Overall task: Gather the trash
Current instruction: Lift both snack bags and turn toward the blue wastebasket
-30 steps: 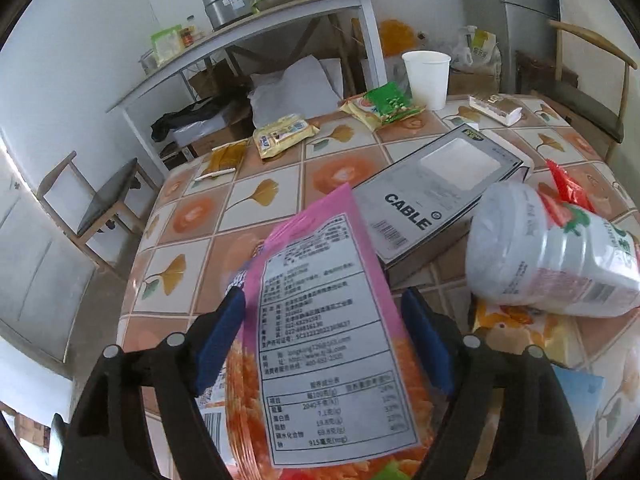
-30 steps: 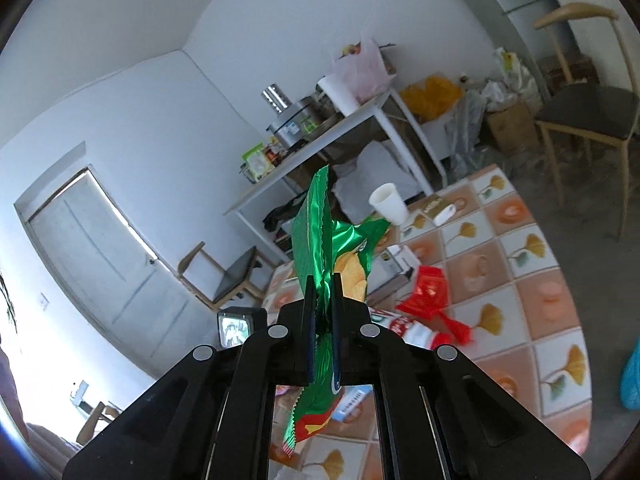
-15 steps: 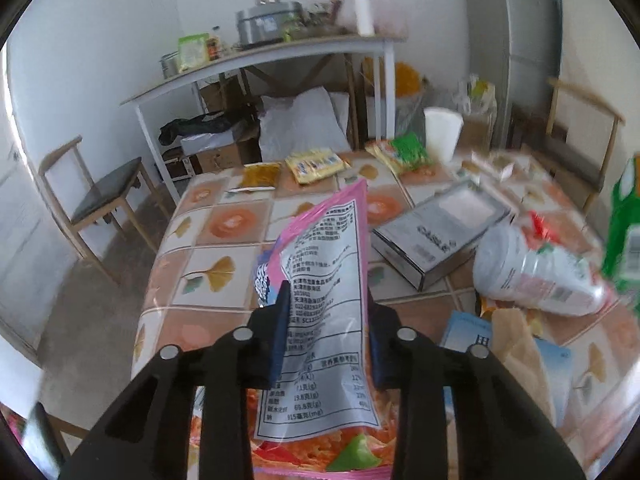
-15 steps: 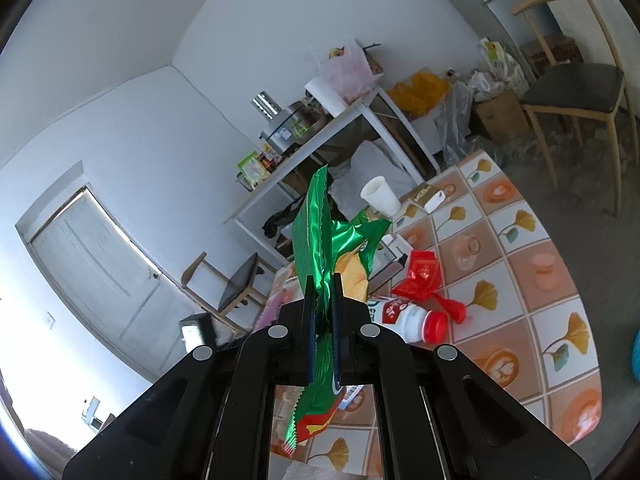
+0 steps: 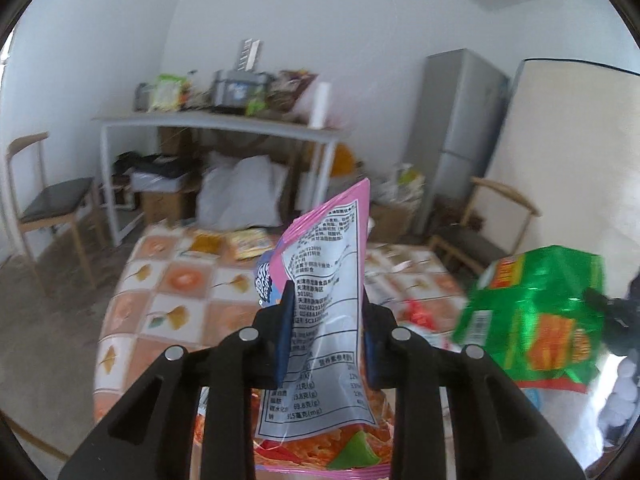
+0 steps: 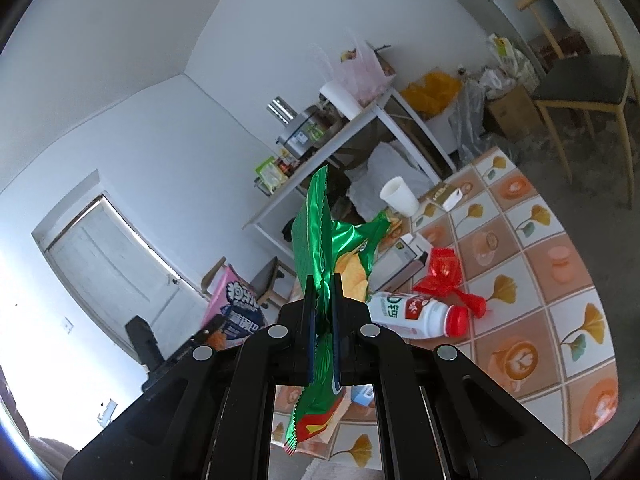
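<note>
My left gripper (image 5: 325,312) is shut on a pink snack bag (image 5: 324,280) with a white label and holds it up above the tiled table (image 5: 168,280). The same pink bag shows in the right wrist view (image 6: 236,308). My right gripper (image 6: 321,284) is shut on a green chip bag (image 6: 316,236), held high over the table; that bag shows at the right of the left wrist view (image 5: 536,320). On the table lie a white bottle with a red cap (image 6: 416,316), a red wrapper (image 6: 442,272), a white paper cup (image 6: 400,196) and a grey box (image 6: 404,256).
More wrappers (image 5: 250,242) lie at the table's far end. A grey shelf table (image 5: 216,124) with clutter stands behind. Wooden chairs stand at the left (image 5: 48,200) and right (image 5: 480,236). A fridge (image 5: 452,132) stands in the back right corner.
My left gripper closed on the pink bag and lifted it up off the table. My right gripper kept its hold on the green bag and stayed high.
</note>
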A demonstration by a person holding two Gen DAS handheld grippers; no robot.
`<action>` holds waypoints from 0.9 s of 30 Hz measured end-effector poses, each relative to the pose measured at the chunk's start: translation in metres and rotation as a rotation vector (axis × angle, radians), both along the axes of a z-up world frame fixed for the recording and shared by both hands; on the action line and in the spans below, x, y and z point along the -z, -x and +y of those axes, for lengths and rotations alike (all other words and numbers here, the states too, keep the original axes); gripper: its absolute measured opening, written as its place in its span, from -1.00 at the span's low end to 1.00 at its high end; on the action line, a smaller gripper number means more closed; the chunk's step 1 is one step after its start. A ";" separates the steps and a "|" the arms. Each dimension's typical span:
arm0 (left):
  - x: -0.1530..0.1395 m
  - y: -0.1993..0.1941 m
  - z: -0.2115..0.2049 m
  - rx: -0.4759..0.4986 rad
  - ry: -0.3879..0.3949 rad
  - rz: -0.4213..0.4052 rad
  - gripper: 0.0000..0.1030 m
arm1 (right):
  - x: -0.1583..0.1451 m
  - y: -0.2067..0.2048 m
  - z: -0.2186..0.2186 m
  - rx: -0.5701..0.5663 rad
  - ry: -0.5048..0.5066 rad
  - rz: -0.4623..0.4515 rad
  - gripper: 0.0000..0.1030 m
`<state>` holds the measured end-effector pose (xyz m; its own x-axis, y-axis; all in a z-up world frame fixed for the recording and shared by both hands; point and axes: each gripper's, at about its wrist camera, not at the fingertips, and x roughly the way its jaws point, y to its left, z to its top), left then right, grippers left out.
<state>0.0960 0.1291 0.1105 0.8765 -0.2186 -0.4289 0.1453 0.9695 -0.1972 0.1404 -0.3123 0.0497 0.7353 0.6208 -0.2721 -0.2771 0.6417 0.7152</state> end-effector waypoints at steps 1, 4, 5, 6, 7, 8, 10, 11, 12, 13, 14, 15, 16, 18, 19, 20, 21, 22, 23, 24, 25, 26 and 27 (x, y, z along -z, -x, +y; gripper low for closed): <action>-0.004 0.002 -0.008 0.024 0.005 -0.010 -0.49 | -0.001 0.003 -0.002 0.006 0.001 -0.005 -0.91; -0.015 0.008 -0.031 0.101 0.029 -0.026 -0.49 | -0.006 0.016 -0.014 0.035 0.001 -0.021 -0.91; -0.018 0.008 -0.043 0.141 0.042 -0.027 -0.49 | -0.007 0.021 -0.020 0.049 0.002 -0.026 -0.91; -0.021 0.008 -0.050 0.167 0.053 -0.028 -0.49 | -0.009 0.027 -0.026 0.063 0.002 -0.031 -0.91; -0.024 0.008 -0.061 0.203 0.068 -0.027 -0.49 | -0.010 0.031 -0.030 0.074 0.002 -0.035 -0.91; -0.025 0.008 -0.068 0.227 0.076 -0.026 -0.49 | -0.011 0.037 -0.038 0.092 0.002 -0.040 -0.91; -0.029 0.006 -0.093 0.301 0.108 -0.014 -0.49 | -0.013 0.049 -0.052 0.130 0.000 -0.049 -0.91; -0.031 0.002 -0.108 0.366 0.142 0.002 -0.49 | -0.015 0.055 -0.059 0.146 0.001 -0.053 -0.91; -0.031 -0.001 -0.119 0.409 0.164 0.018 -0.49 | -0.016 0.062 -0.068 0.171 0.003 -0.058 -0.91; -0.031 -0.006 -0.135 0.465 0.192 0.042 -0.48 | -0.018 0.068 -0.075 0.189 0.006 -0.060 -0.91; -0.032 -0.010 -0.146 0.499 0.206 0.055 -0.48 | -0.019 0.077 -0.085 0.220 0.015 -0.063 -0.91; -0.033 -0.014 -0.164 0.543 0.221 0.070 -0.48 | -0.021 0.083 -0.092 0.244 0.024 -0.065 -0.91; -0.035 -0.018 -0.181 0.576 0.229 0.080 -0.48 | -0.023 0.095 -0.105 0.292 0.045 -0.066 -0.91; -0.037 -0.023 -0.219 0.652 0.242 0.091 -0.48 | -0.024 0.110 -0.125 0.362 0.072 -0.059 -0.91; -0.037 -0.026 -0.242 0.694 0.250 0.098 -0.47 | -0.024 0.117 -0.134 0.392 0.081 -0.054 -0.91; -0.036 -0.028 -0.259 0.723 0.252 0.110 -0.47 | -0.023 0.125 -0.145 0.430 0.090 -0.045 -0.91; -0.032 -0.032 -0.284 0.762 0.253 0.137 -0.46 | -0.021 0.133 -0.158 0.468 0.097 -0.034 -0.91; -0.029 -0.036 -0.304 0.788 0.252 0.158 -0.46 | -0.019 0.137 -0.165 0.490 0.099 -0.027 -0.91; -0.024 -0.038 -0.325 0.813 0.248 0.179 -0.46 | -0.015 0.143 -0.177 0.524 0.099 -0.012 -0.91; -0.018 -0.042 -0.350 0.840 0.237 0.207 -0.46 | -0.011 0.148 -0.187 0.552 0.101 0.003 -0.91; -0.012 -0.045 -0.371 0.863 0.230 0.231 -0.44 | -0.006 0.153 -0.198 0.590 0.108 0.025 -0.91; -0.003 -0.048 -0.400 0.896 0.218 0.268 -0.43 | 0.000 0.157 -0.209 0.623 0.115 0.047 -0.91; 0.007 -0.049 -0.423 0.913 0.203 0.300 -0.42 | 0.008 0.160 -0.219 0.652 0.119 0.071 -0.91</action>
<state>0.1450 -0.2939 0.1035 0.1952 -0.8523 -0.4853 0.7386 0.4533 -0.4990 -0.0196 -0.5315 0.0421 0.9277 0.0177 -0.3730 0.2397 0.7377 0.6311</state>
